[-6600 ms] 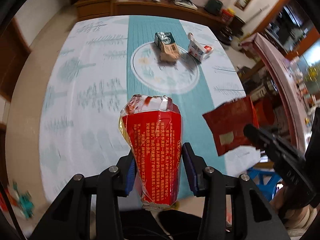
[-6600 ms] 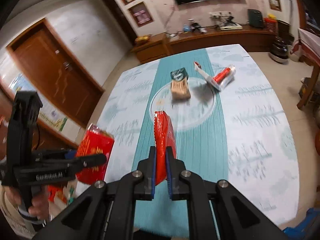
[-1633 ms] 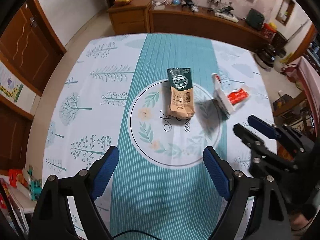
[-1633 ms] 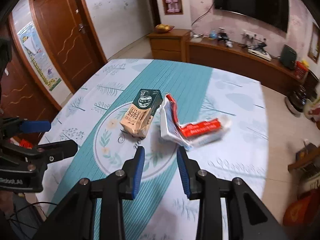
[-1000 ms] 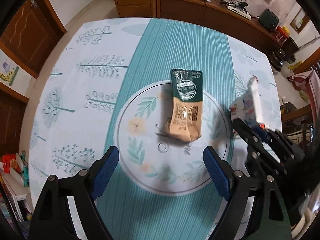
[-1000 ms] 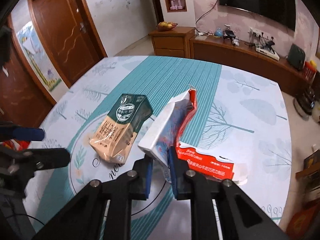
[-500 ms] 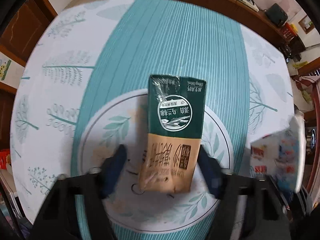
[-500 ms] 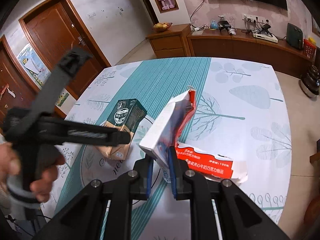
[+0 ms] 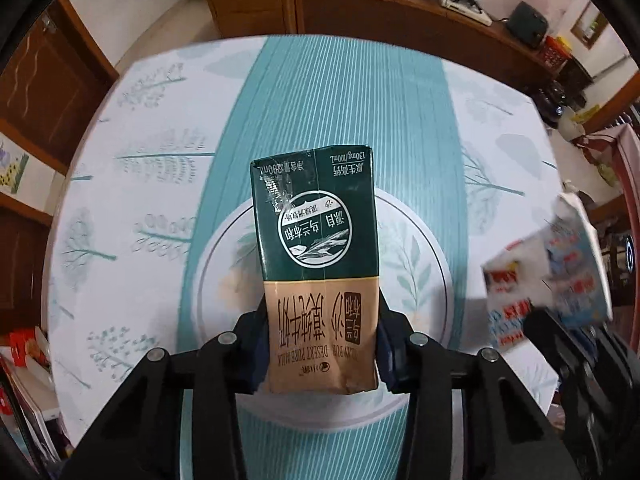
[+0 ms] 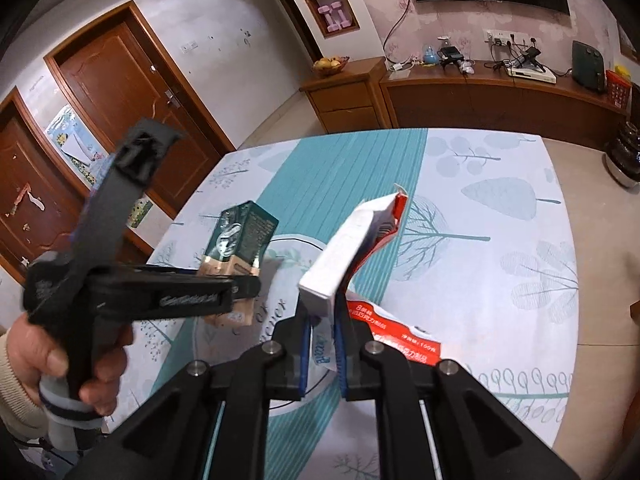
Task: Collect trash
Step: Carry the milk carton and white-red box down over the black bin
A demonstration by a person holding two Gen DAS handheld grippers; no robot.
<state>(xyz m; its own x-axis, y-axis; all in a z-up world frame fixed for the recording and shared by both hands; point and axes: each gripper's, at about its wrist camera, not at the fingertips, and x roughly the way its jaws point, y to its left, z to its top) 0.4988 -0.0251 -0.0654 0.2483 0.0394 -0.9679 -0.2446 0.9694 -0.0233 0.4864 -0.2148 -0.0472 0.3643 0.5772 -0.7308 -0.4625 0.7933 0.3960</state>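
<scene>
- While both of my tools hang above the table point(image 9: 132, 184), its tree-print cloth and teal centre stripe spreading ahead of and beneath them, each is clenched on a piece of trash.
- Between the fingers of my left gripper point(image 9: 322, 354) stands the milk carton point(image 9: 316, 256), its tan lower end pinched and its green end pointing away from me.
- Just ahead of my right gripper point(image 10: 322, 338), the torn red-and-white box point(image 10: 352, 256) rises from the jaws, a red flap trailing to the tool's right.
- To carry well, I judge, both squeezes should be kept firm and level; the carton looks dented and soft, the box floppy, and either could slide out on the way to a bin I cannot see.
- Half a second ago the left jaws were spread either side of the carton as it lay on the cloth; now they are closed on it and it appears lifted. The right tool's hold on the box is unchanged.
</scene>
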